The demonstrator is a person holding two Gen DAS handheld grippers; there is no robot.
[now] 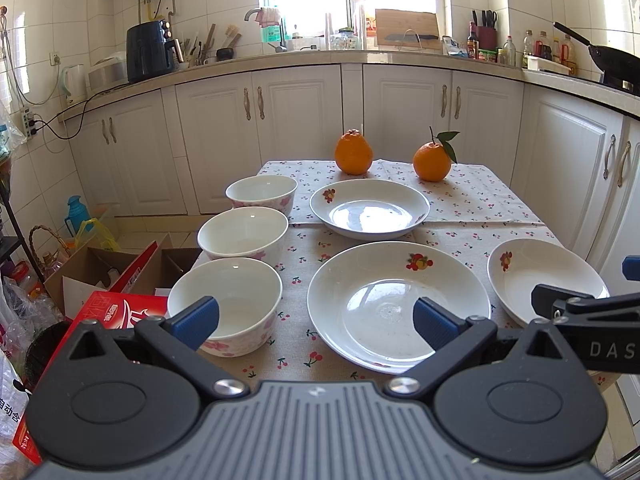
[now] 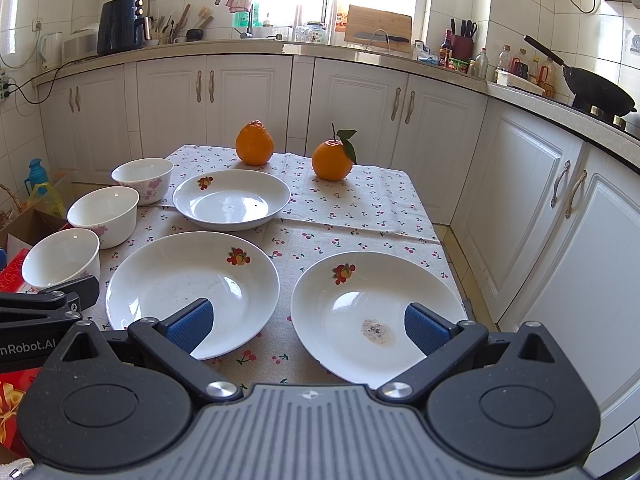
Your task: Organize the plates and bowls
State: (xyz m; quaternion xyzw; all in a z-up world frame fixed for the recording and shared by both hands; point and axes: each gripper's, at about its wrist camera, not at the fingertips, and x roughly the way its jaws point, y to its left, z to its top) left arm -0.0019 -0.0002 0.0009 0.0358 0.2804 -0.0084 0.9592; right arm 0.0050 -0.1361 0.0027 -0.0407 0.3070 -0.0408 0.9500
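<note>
Three white bowls with pink flowers stand in a row along the table's left edge: near (image 1: 224,304) (image 2: 60,258), middle (image 1: 243,233) (image 2: 104,216), far (image 1: 262,193) (image 2: 143,176). Three white plates with fruit prints lie apart: far (image 1: 370,208) (image 2: 231,199), near middle (image 1: 399,305) (image 2: 192,292), near right (image 1: 548,280) (image 2: 376,316). My left gripper (image 1: 316,322) is open and empty above the front edge, between the near bowl and the middle plate. My right gripper (image 2: 308,326) is open and empty, between the two near plates.
Two oranges (image 1: 354,152) (image 1: 432,162) sit at the far end of the cherry-print tablecloth (image 1: 480,204). A red box (image 1: 108,312) and cardboard boxes (image 1: 120,268) stand on the floor to the left. White cabinets and a worktop run behind and to the right.
</note>
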